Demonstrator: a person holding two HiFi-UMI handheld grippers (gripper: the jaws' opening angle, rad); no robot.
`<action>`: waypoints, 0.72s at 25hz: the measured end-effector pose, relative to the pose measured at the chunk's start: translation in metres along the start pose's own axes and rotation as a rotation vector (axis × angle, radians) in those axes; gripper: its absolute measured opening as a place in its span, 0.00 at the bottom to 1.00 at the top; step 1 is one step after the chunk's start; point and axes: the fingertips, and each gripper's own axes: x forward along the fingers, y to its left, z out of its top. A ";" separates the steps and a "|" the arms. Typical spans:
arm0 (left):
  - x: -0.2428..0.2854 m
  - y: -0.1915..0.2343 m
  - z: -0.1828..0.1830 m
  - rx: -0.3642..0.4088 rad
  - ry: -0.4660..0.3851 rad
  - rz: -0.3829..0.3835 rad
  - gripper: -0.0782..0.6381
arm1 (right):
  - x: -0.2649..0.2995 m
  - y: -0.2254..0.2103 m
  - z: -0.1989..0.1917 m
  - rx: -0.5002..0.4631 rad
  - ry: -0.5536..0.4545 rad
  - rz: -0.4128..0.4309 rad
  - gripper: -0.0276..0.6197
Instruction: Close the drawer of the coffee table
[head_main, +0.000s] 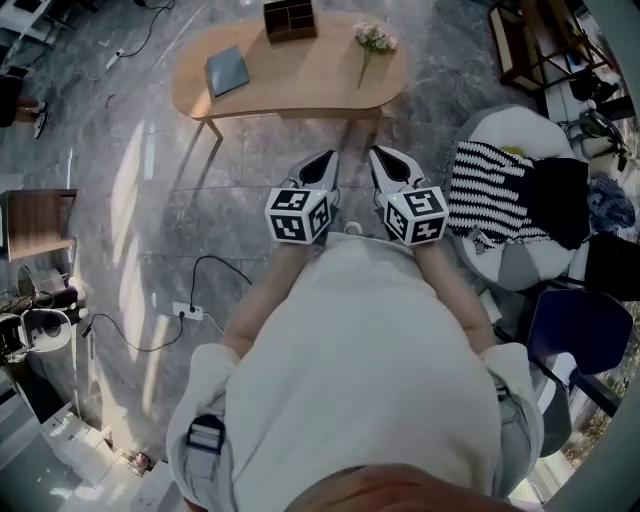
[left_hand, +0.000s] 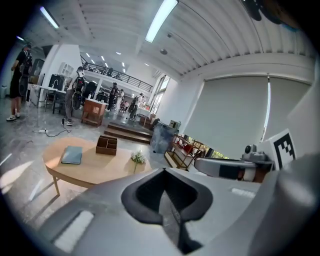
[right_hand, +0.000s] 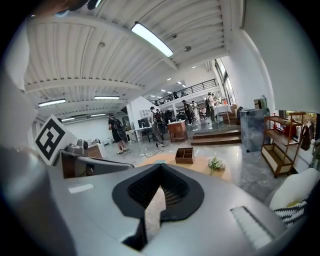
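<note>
The oval wooden coffee table (head_main: 300, 75) stands on the grey marble floor ahead of me. It carries a blue book (head_main: 227, 71), a brown compartment box (head_main: 290, 19) and a sprig of flowers (head_main: 372, 42). No drawer front sticks out from under its top in the head view. My left gripper (head_main: 322, 162) and right gripper (head_main: 386, 158) are held side by side in front of my chest. Both point toward the table but are well short of it. Both are shut with nothing between the jaws. From the left gripper (left_hand: 164, 171) and the right gripper (right_hand: 160, 168), the table (left_hand: 95, 167) lies far beyond.
A white beanbag chair (head_main: 520, 135) draped with a striped cloth (head_main: 490, 190) sits close on the right. On the floor at the left lie a power strip and cable (head_main: 186, 311), with a wooden cabinet (head_main: 40, 222) further left. People stand in the background (left_hand: 78, 92).
</note>
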 end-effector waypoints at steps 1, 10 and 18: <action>-0.001 -0.001 0.000 0.004 -0.001 -0.001 0.11 | -0.001 0.001 0.001 -0.004 -0.006 0.003 0.05; -0.012 0.003 0.001 0.010 -0.013 0.013 0.11 | -0.003 0.012 0.002 -0.023 -0.024 0.017 0.04; -0.017 0.012 -0.005 -0.026 -0.014 0.042 0.11 | -0.008 0.009 -0.002 -0.009 -0.021 0.001 0.04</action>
